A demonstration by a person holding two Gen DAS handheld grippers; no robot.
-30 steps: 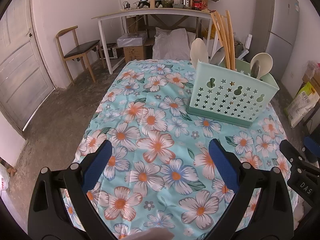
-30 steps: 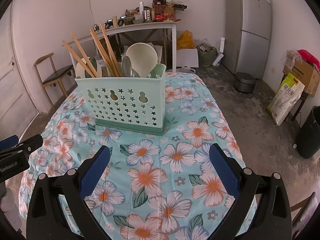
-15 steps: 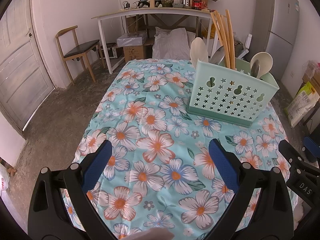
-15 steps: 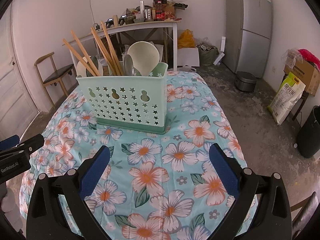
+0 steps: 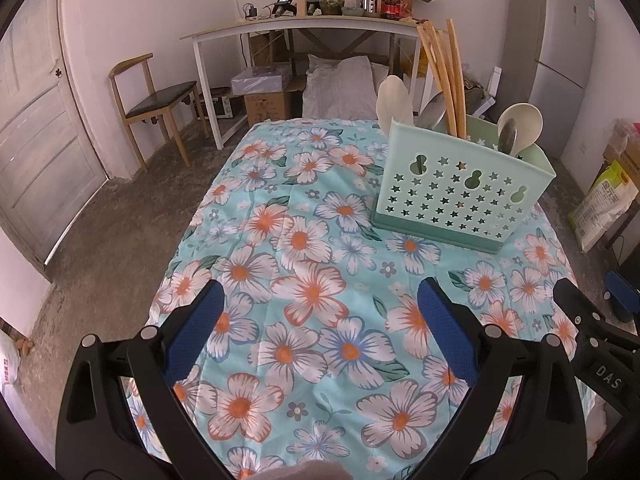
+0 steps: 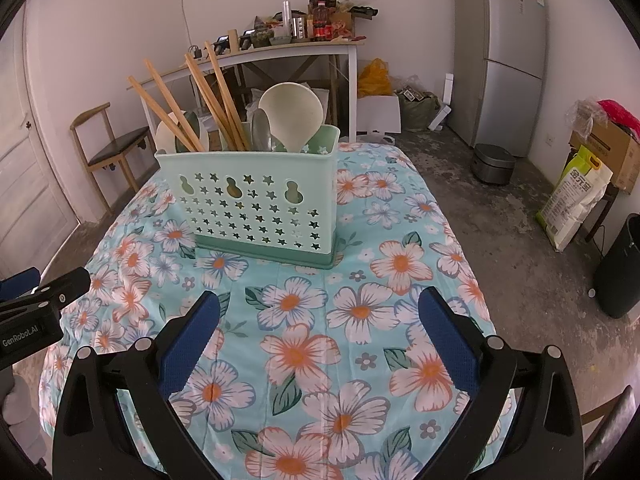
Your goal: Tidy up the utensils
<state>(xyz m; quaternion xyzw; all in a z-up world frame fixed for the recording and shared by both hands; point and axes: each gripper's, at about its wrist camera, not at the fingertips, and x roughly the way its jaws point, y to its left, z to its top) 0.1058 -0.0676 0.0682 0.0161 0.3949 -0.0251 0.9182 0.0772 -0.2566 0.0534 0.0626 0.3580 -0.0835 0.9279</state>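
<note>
1. The lower parts of all the utensils are hidden inside the mint-green utensil holder (image 6: 256, 200); only dark shapes show through its star-shaped and gourd-shaped cutouts, too faint to tell which compartment each piece stands in.
2. In the left wrist view the far wall of the holder (image 5: 460, 196) is mostly hidden behind its near wall, and the right gripper (image 5: 600, 344) is cut off at the frame's right edge, showing only one black arm and a bit of blue pad.
3. In the right wrist view the left gripper (image 6: 36, 312) is likewise cut off at the left edge, so its opening cannot be read from there.
4. The left gripper (image 5: 320, 308) has its blue-padded fingers (image 5: 196, 328) spread wide, holding nothing, above the flowered cloth on the counter (image 5: 312, 288); whether they touch the cloth cannot be told.
5. The right gripper (image 6: 320, 312) also has its fingers (image 6: 448, 340) spread wide and empty, above the counter (image 6: 360, 312), with the holder standing ahead of them and apart.
6. The holder stands upright on the counter, towards its far end.
7. Wooden chopsticks (image 6: 212, 96) lean out of it at a tilt, beside a large pale spoon (image 6: 290, 114), a metal spoon (image 6: 261, 128) and a smaller pale spoon (image 6: 166, 134) at the left end.
8. Behind the counter, the clutter on a white desk (image 6: 288, 50) is too small to make out.
</note>
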